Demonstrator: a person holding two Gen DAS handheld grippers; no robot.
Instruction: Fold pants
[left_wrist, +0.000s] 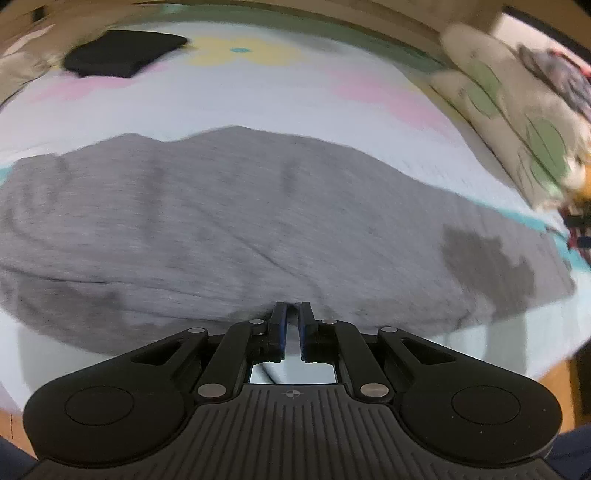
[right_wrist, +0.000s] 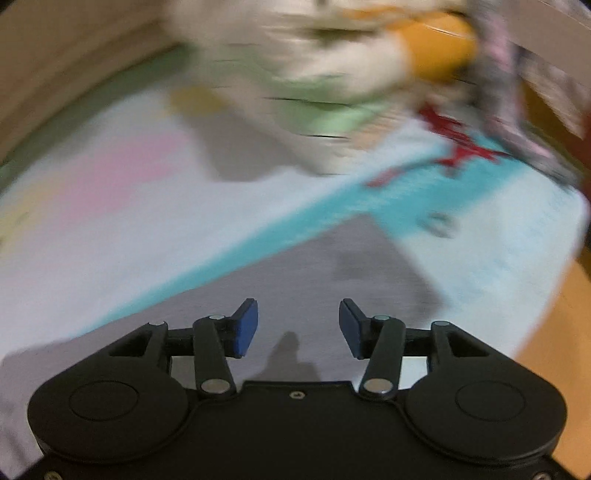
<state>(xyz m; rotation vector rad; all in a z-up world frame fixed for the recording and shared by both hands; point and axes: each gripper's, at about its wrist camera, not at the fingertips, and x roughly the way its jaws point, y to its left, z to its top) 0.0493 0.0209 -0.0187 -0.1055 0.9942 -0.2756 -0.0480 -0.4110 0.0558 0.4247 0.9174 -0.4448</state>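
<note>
One pair of grey pants (left_wrist: 236, 221) lies spread on the sheet (left_wrist: 258, 96), ahead of the left claw (left_wrist: 294, 308), whose narrowed tips pinch its near hem. Right claw (right_wrist: 298, 319) hovers wide above pants (right_wrist: 314, 273).

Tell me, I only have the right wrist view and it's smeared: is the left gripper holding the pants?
Observer: The left gripper has its fingers nearly closed at the near edge of the grey pants; whether cloth sits between them I cannot tell.
Operator: Any other clothing on the bed?
Observer: Yes, a black garment lies at the far left of the sheet.
Operator: And the blurred stuff on my side?
Observer: Pillows with green patches.
</note>
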